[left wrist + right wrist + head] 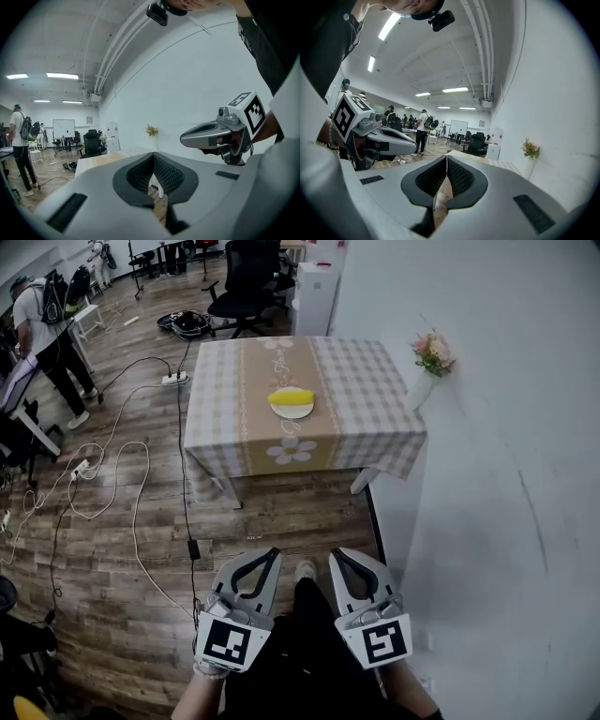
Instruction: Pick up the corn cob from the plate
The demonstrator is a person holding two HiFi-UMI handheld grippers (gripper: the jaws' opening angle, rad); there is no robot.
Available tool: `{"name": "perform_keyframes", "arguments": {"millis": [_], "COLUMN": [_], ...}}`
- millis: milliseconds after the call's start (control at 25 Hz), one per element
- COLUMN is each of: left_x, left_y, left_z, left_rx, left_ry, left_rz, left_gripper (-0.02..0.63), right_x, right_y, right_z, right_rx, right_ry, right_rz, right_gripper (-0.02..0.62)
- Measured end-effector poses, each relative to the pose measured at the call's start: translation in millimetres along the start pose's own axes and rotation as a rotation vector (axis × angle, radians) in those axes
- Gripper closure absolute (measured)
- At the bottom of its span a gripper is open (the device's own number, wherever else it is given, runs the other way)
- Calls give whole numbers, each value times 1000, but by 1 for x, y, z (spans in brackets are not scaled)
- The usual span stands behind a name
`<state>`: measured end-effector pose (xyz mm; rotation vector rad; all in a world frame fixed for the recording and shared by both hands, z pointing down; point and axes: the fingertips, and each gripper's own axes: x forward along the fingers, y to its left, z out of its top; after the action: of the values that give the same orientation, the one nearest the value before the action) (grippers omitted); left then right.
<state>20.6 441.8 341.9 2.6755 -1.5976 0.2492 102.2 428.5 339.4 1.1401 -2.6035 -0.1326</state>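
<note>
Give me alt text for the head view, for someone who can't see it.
A yellow corn cob lies on a white plate on a checked-cloth table across a wooden floor. Nearer the camera, the left gripper and right gripper are held side by side, both shut and empty, short of the table.

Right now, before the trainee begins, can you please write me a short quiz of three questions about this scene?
1. True or false: the corn cob lies on the plate.
2. Where do the flowers stand? A) on the floor; B) at the right side of the table; C) on the plate.
3. Fill in: the fingers of the left gripper and of the right gripper are ____, with nothing between them.

Key: 1 true; 2 B; 3 shut.
</note>
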Motion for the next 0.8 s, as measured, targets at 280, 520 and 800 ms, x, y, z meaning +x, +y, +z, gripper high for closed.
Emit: {"name": "perform_keyframes", "arguments": {"millis": [280,520,800], "left_x": [13,36,72], "left_y": [15,30,45], "left_z": [4,5,6], "left_rx": [2,-5,-6], "left_ry": [7,7,20], "left_rz": [23,46,80], "left_gripper": [594,594,594], "right_x": [20,43,76], "right_y": [-10,-27,-54], "right_z": [5,3,1], "right_rx": [-11,-20,-19], "right_ry": [-9,-11,-19], "right_rz": [28,57,105], "right_gripper": [554,554,554]}}
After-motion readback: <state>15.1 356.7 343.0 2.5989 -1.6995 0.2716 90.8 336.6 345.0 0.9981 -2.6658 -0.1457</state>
